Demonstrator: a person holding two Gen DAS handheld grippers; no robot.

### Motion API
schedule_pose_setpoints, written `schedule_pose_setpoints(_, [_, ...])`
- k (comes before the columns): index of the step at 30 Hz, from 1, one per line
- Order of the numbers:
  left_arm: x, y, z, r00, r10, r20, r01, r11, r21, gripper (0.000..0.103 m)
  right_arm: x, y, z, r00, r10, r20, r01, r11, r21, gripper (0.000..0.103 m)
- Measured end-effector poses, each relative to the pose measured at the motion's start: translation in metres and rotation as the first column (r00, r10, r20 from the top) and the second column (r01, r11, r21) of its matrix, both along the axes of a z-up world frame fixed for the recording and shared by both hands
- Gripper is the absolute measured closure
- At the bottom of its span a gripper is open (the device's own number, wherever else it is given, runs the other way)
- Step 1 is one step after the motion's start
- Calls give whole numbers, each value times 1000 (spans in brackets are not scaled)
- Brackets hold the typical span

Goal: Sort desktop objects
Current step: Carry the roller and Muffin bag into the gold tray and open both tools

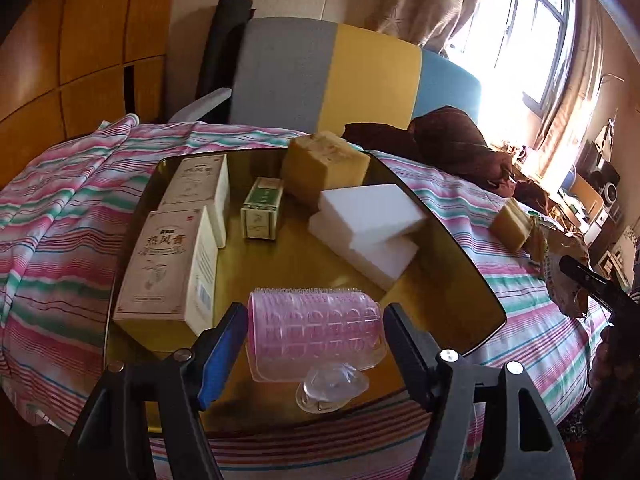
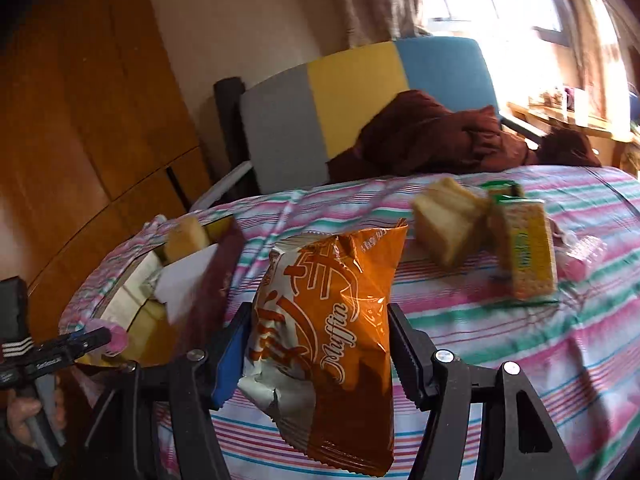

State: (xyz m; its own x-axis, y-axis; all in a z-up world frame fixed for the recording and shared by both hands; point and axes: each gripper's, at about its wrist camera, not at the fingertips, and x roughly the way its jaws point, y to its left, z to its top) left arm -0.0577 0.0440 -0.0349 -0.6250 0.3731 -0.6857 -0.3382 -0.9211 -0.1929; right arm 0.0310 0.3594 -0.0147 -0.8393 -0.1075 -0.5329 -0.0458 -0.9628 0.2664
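My left gripper [image 1: 314, 332] is shut on a pink hair roller [image 1: 316, 336], held low over the near end of a gold tray [image 1: 288, 264]. Two beige boxes [image 1: 168, 264], a small green box [image 1: 262, 208], a yellow soap block [image 1: 324, 168] and two stacked white sponges [image 1: 368, 224] lie in the tray. In the right wrist view my right gripper [image 2: 320, 344] is shut on an orange muffin bag [image 2: 328, 320], held above the striped cloth [image 2: 500, 340] to the right of the tray [image 2: 132, 316]. The left gripper with the roller [image 2: 116, 338] shows at far left.
On the cloth beyond the bag lie another yellow soap block [image 2: 448, 224], a yellow-green cracker pack [image 2: 524, 252] and a pink wrapped item [image 2: 584, 256]. A clear plastic piece [image 1: 332, 386] rests on the tray's near edge. A dark red garment [image 1: 452, 140] and a chair [image 1: 340, 76] stand behind.
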Motion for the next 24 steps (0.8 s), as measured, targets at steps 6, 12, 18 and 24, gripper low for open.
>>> schedule_pose_setpoints(6, [-9,-10,-10,1000,16,18,-15,1000,-17,37,-31,-87,15,978,208,-13,-207,975,78,38])
schedule_pose_setpoints(12, [-12,-20,-18,999,14,41,-13,1000,-16,37,-57,-138,-1,954,293,62,-299,943,145,38])
schedule_pose_setpoints(18, [-14,-22,-22,998,1,62,0,1000,-9,38,-69,-146,-10,943,321,90,-332,932,150,38])
schedule_pose_setpoints(24, [-13,-28,-19,998,9,63,-12,999,36,37,-74,-157,-10,935,344,84,-353,921,166,38])
